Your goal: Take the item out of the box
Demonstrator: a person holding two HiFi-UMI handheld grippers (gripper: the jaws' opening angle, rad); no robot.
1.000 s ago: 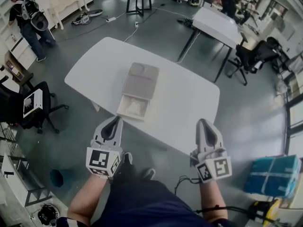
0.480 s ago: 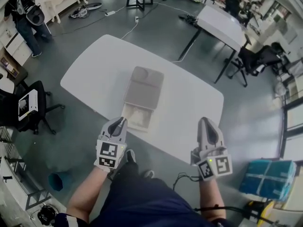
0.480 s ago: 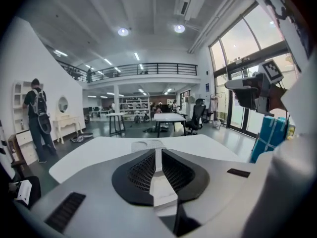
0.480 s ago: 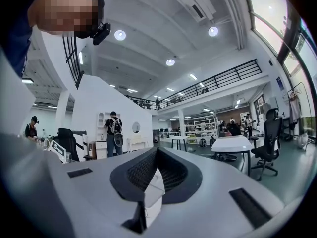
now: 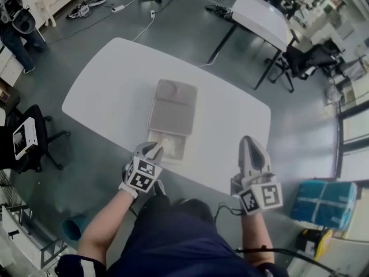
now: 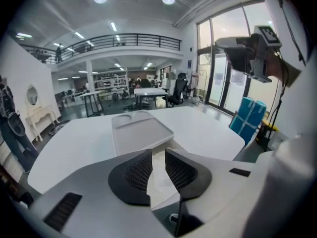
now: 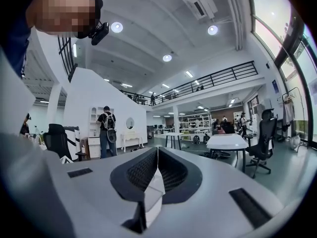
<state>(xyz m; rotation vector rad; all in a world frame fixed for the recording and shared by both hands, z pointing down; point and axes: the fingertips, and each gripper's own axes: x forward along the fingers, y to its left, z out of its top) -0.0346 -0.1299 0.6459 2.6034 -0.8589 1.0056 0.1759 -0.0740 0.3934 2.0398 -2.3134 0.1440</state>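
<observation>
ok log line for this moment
left gripper: jaws just opening, nothing between, at box open end | right gripper: shut, empty | item: in box

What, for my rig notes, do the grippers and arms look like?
Left gripper and right gripper: light-grey shells, black meshed pads, a cube of black-and-white square markers each. Dark blue short-sleeved top. The left gripper's jaws have just been opening, gripping nothing.
</observation>
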